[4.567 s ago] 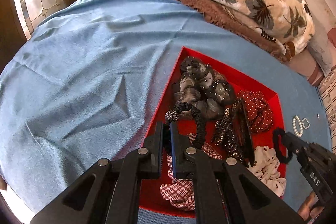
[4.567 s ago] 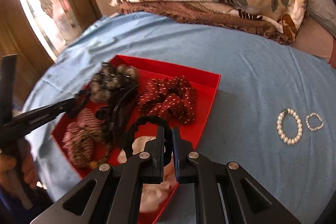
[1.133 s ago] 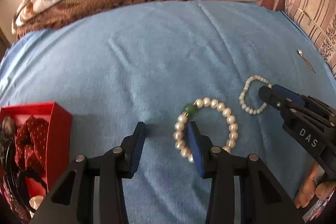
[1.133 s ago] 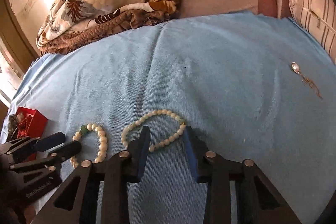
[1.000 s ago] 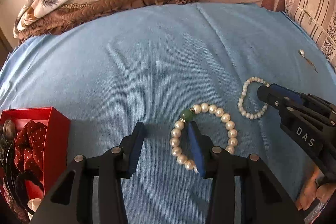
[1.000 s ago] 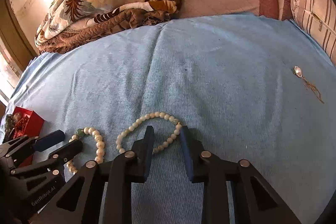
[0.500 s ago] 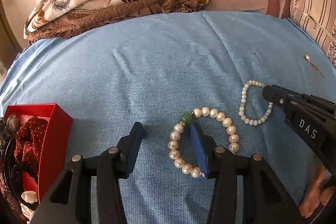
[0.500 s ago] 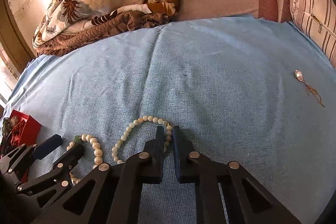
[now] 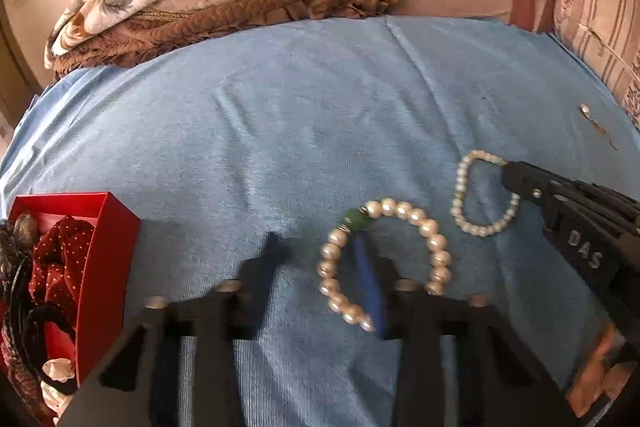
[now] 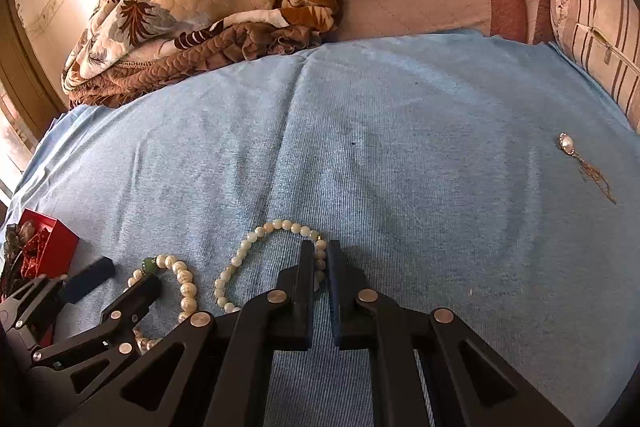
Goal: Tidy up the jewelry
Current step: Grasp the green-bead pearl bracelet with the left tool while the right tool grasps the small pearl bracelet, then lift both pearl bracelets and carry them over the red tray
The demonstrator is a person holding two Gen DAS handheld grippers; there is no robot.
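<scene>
Pinching the small pearl bracelet [image 10: 272, 251] since a second ago, the right gripper [image 10: 320, 259] is pressed together; the left gripper [image 9: 320, 255], blurred, apparently spread, straddles the large pearl bracelet [image 9: 400, 219] on the blue cloth [image 9: 280, 131].

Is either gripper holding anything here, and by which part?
The right gripper is shut on the small pearl bracelet, pinching its right side. The left gripper is open, straddling the large pearl bracelet.

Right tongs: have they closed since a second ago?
Yes. The right tongs have shut on the small pearl bracelet, which lies where it was on the blue bedsheet.
</scene>
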